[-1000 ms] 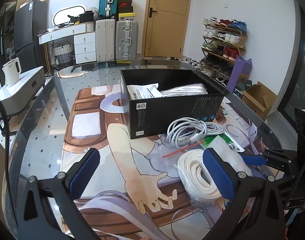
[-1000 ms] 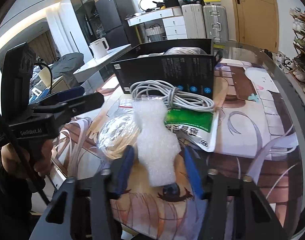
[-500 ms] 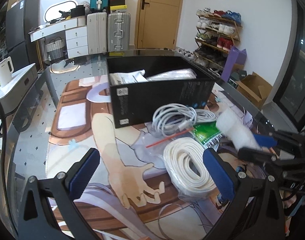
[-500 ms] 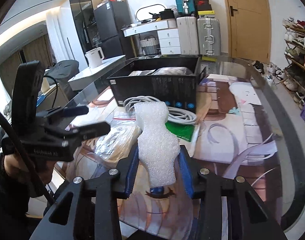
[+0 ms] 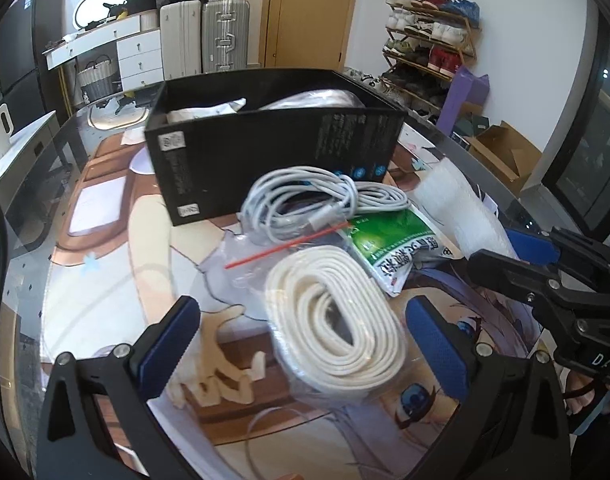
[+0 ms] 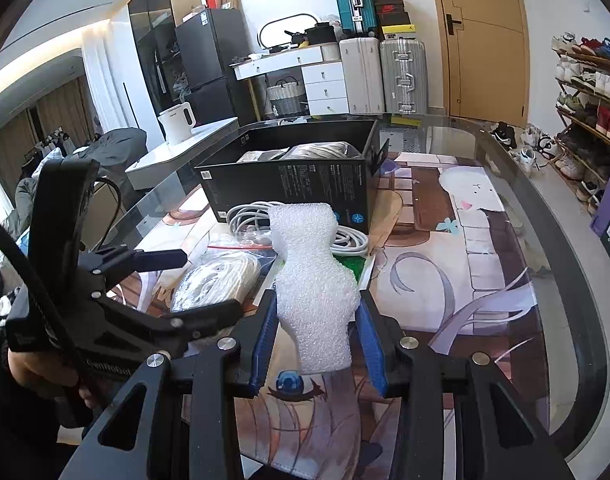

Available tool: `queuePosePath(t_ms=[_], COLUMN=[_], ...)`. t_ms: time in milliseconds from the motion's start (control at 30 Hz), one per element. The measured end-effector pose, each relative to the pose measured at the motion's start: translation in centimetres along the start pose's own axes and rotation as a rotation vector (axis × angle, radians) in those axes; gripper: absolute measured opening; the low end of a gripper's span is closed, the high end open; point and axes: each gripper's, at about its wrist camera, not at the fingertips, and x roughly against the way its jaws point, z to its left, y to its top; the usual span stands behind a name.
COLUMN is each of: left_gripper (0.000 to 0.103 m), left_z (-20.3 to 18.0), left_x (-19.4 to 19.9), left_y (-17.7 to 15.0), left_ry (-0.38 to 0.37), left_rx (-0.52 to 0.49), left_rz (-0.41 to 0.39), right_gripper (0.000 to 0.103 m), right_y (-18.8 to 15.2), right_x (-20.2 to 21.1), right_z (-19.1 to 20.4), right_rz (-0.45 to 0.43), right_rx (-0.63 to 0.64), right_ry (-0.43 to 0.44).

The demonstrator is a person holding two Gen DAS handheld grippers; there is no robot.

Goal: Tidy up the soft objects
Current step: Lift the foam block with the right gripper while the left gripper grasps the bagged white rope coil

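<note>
My right gripper [image 6: 315,320] is shut on a white foam piece [image 6: 311,280], held above the printed table mat; the same foam piece [image 5: 461,208] shows at the right of the left wrist view. My left gripper [image 5: 301,340] stands open over a bagged coil of white rope [image 5: 337,320], its blue pads on either side and not touching it. Behind the rope lie a grey cable bundle [image 5: 305,200] and a green packet [image 5: 389,244]. A black box [image 5: 273,140] holding bagged soft items stands further back.
The glass table's curved edge [image 6: 565,260] runs along the right. A white kettle [image 6: 177,120] stands on a side counter at the left. Suitcases [image 6: 385,72] and a shoe rack [image 6: 585,92] line the far walls. A person's hand [image 6: 29,372] holds the left gripper's handle.
My left gripper moved forward and down until the rope coil lay between its open fingers. My right gripper closed on the foam piece and lifted it a little.
</note>
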Motion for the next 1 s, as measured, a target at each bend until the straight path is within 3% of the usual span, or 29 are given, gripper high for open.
queuePosePath(t_ms=[400,533,600,700,733,767,867,1000], left_gripper=[0.103,0.102,0.097,0.073,0.058,0.054,0.044,0.041], left_z=[-0.1,0.2,0.4,0.6,0.7,0.9,1.1,1.4], left_x=[-0.6,-0.4,-0.1,0.6,0.8,1.0,1.4,2.5], left_y=[-0.8,-0.7,-0.8,-1.0,-1.0,-1.1,-1.1,-1.1], left_ry=[0.080,0.067,0.068,0.059,0.052,0.049,0.024,0.026], left_rx=[-0.070,-0.075,-0.075,-0.081,-0.086,-0.086,-0.074,-0.070], left_rz=[0.018,0.020,0.007,-0.023,-0.029,-0.031,-0.041,-0.072], right_gripper=[0.040,0.040,0.040,0.040,0.040,0.040,0.040,0.040], right_y=[0.0,0.0,-0.1,0.0,0.0,0.0,0.1,0.3], right_x=[0.0,-0.1,-0.2,-0.3,-0.3,-0.3,-0.2,-0.1], right_z=[-0.3,-0.3,-0.2,-0.1,0.0,0.1,0.2,0.4], right_rz=[-0.001,0.000,0.001,0.001,-0.001,-0.002,-0.008,-0.015], right_rx=[0.000,0.001,0.005,0.007,0.009,0.009,0.011,0.017], right_ry=[0.000,0.004,0.007,0.011,0.010,0.011,0.013,0.016])
